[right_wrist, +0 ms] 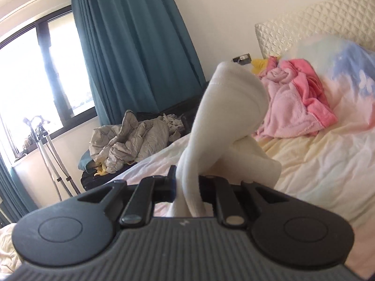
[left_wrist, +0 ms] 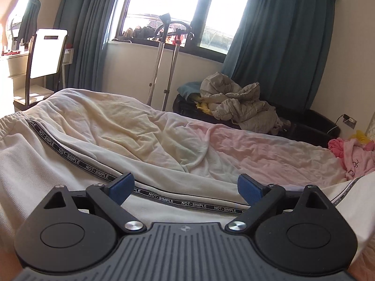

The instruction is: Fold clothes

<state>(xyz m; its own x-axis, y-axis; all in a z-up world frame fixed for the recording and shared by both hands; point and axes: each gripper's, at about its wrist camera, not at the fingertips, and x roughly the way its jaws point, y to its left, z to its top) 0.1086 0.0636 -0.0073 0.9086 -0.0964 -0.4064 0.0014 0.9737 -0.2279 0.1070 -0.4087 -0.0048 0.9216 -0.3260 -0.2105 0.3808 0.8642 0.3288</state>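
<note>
Cream sweatpants (left_wrist: pixel 46 159) with a black "NOT-SIMPLE" side stripe lie spread on the bed (left_wrist: pixel 269 154) in the left wrist view. My left gripper (left_wrist: pixel 186 188) is open just above the stripe, its blue pads (left_wrist: pixel 123 187) apart and holding nothing. In the right wrist view my right gripper (right_wrist: pixel 187 182) is shut on a fold of the cream sweatpants (right_wrist: pixel 222 107), which stands up in a tall bunch above the jaws, lifted off the bed sheet (right_wrist: pixel 316 168).
A pink fleece garment (right_wrist: pixel 295 103) lies near the pillow (right_wrist: pixel 346 70) and quilted headboard (right_wrist: pixel 316 25). A grey quilted jacket (left_wrist: pixel 239 103) is piled on a black case beside the bed. A garment steamer stand (left_wrist: pixel 164 58), teal curtains and a chair (left_wrist: pixel 44 56) stand by the window.
</note>
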